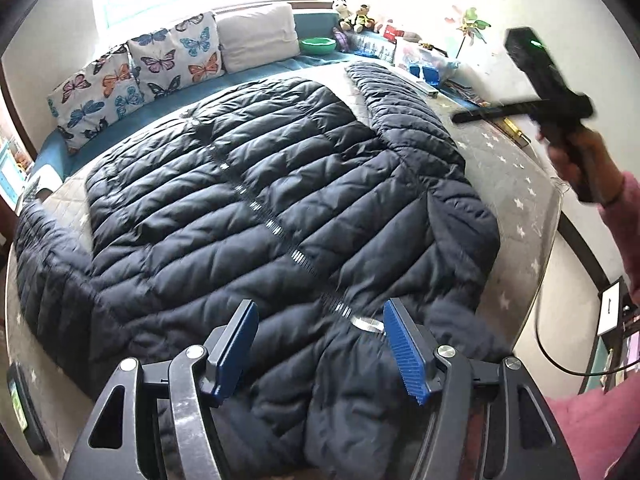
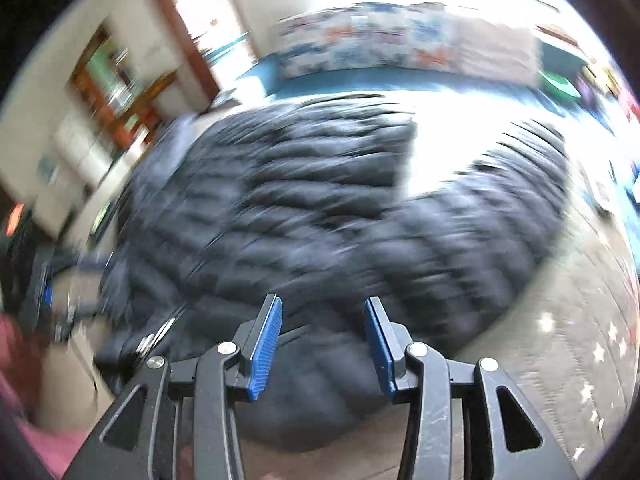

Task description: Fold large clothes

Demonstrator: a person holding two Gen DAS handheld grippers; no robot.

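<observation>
A large navy quilted puffer jacket [image 1: 256, 200] lies spread flat on the bed, zipped, its collar toward me and both sleeves out to the sides. My left gripper [image 1: 320, 344] is open and empty, hovering just above the collar and the metal zip pull [image 1: 366, 323]. The right gripper's body [image 1: 552, 92] is held in a hand high at the right, above the bed edge. In the blurred right wrist view my right gripper [image 2: 322, 340] is open and empty above the jacket [image 2: 320, 208] near its collar side.
The bed has a grey star-print cover [image 1: 512, 184]. Butterfly pillows [image 1: 136, 68] and a white pillow [image 1: 256, 36] line the far teal bench, with a green bowl [image 1: 318, 45] and toys [image 1: 356, 16]. A cluttered ledge runs along the right wall.
</observation>
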